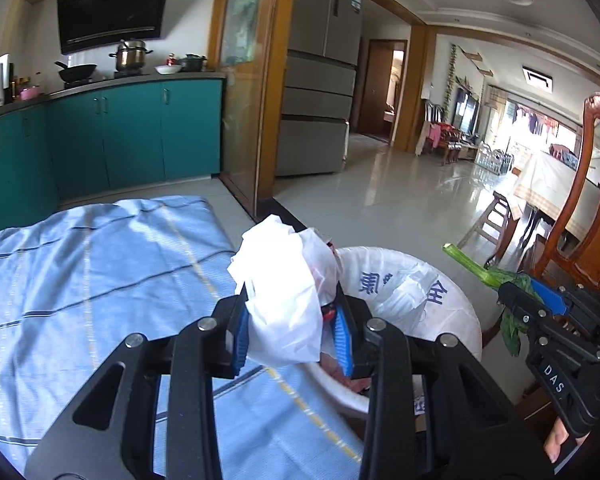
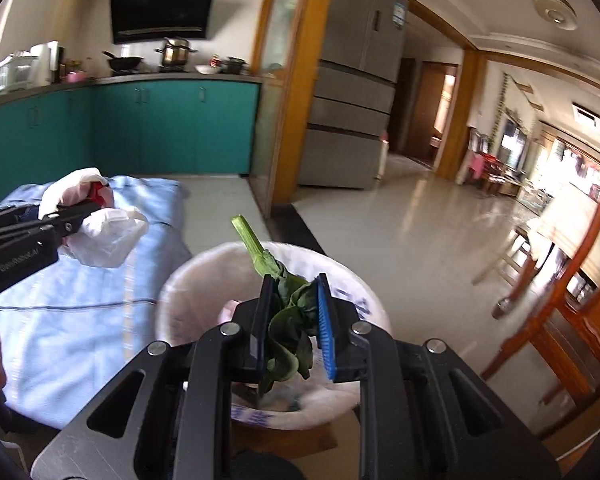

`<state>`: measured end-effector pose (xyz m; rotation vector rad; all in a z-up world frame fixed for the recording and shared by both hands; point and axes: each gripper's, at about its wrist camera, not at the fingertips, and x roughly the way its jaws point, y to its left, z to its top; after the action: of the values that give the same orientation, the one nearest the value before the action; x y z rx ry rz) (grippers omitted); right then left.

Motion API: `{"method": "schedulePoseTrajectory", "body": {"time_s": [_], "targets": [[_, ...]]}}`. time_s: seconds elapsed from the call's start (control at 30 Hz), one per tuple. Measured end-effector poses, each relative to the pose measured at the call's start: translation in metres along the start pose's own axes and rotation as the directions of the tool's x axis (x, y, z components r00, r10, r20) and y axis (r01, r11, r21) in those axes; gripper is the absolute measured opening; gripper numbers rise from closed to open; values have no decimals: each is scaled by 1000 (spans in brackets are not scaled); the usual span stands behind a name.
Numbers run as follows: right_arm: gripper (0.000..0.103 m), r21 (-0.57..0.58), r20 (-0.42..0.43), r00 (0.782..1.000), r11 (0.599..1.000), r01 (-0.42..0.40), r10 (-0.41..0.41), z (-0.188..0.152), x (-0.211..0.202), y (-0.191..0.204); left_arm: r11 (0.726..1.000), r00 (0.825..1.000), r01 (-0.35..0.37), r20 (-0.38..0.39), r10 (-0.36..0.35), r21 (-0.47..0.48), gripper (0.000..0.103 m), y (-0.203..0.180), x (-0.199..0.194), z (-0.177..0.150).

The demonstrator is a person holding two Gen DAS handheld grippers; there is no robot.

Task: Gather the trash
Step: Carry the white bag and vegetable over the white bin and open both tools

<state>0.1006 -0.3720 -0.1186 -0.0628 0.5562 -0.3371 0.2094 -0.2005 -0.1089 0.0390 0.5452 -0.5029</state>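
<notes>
Left claw (image 1: pixel 294 330) clenched on a crumpled white plastic bag (image 1: pixel 284 292). The bag is thin and translucent, bunched into a lump, with something red showing inside at its right side. It bulges out above and below the blue finger pads (image 1: pixel 240 340). In the right wrist view the same bag (image 2: pixel 108 232) sits at 9 o'clock, held up over the blue checked cloth (image 2: pixel 80 300) that covers the worktop, not touching it. The red bit is visible there too, near the claw tip.

Right claw (image 2: pixel 292 320) grasping a leafy green vegetable scrap (image 2: pixel 288 320). It has dark wilted leaves squeezed between the pads, a pale green cut stalk sticking up toward 11 o'clock, and limp leaf ends hanging below the fingers. The left wrist view shows it (image 1: pixel 476 270) at 3 o'clock, stalk pointing up-left and leaf drooping under the claw.

Trash bin (image 2: pixel 180 292) is round, lined with a white bag with blue printed characters on it (image 1: pixel 400 284). It stands just beside the right edge of the worktop cloth. The vegetable scrap hangs directly above the bin opening. The white bag in the left claw is over the bin's left rim, where bin and cloth meet. Some pinkish contents are visible inside the bin, too blurred to identify.

A wooden chair (image 1: pixel 588 184) stands at the right.
</notes>
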Motion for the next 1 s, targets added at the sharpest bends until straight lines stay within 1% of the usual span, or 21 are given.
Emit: {"method": "schedulePoseTrajectory", "body": {"time_s": [0.17, 0.27, 0.4, 0.67, 0.73, 0.83, 0.9, 0.93, 1.0], "targets": [[21, 32, -19, 1000, 999, 11, -10, -15, 15, -12, 1000, 999, 12, -30, -11, 15, 35, -15, 22, -5], [21, 52, -53, 999, 999, 17, -14, -23, 36, -21, 1000, 998, 12, -54, -10, 24, 35, -22, 35, -6], [21, 96, -71, 997, 995, 8, -1, -29, 53, -30, 998, 998, 12, -67, -8, 54, 35, -29, 47, -5], [21, 118, -60, 998, 992, 40, -33, -27, 59, -40, 994, 991, 64, -120, -54, 83, 36, -49, 80, -6], [21, 119, -62, 998, 992, 41, -34, -28, 60, -41, 992, 989, 75, -138, -61, 99, 39, -54, 87, -9], [21, 119, -66, 997, 992, 37, -29, -29, 65, -41, 992, 989, 71, -140, -56, 105, 50, -55, 90, -11], [21, 123, -70, 997, 992, 27, -18, -28, 69, -40, 993, 990, 64, -133, -50, 103, 60, -51, 88, -11], [21, 123, -71, 997, 992, 18, -9, -27, 71, -38, 993, 991, 58, -128, -44, 102, 62, -48, 86, -10], [21, 118, -67, 998, 993, 3, 5, -25, 72, -35, 994, 993, 39, -118, -28, 100, 68, -42, 82, -7]]}}
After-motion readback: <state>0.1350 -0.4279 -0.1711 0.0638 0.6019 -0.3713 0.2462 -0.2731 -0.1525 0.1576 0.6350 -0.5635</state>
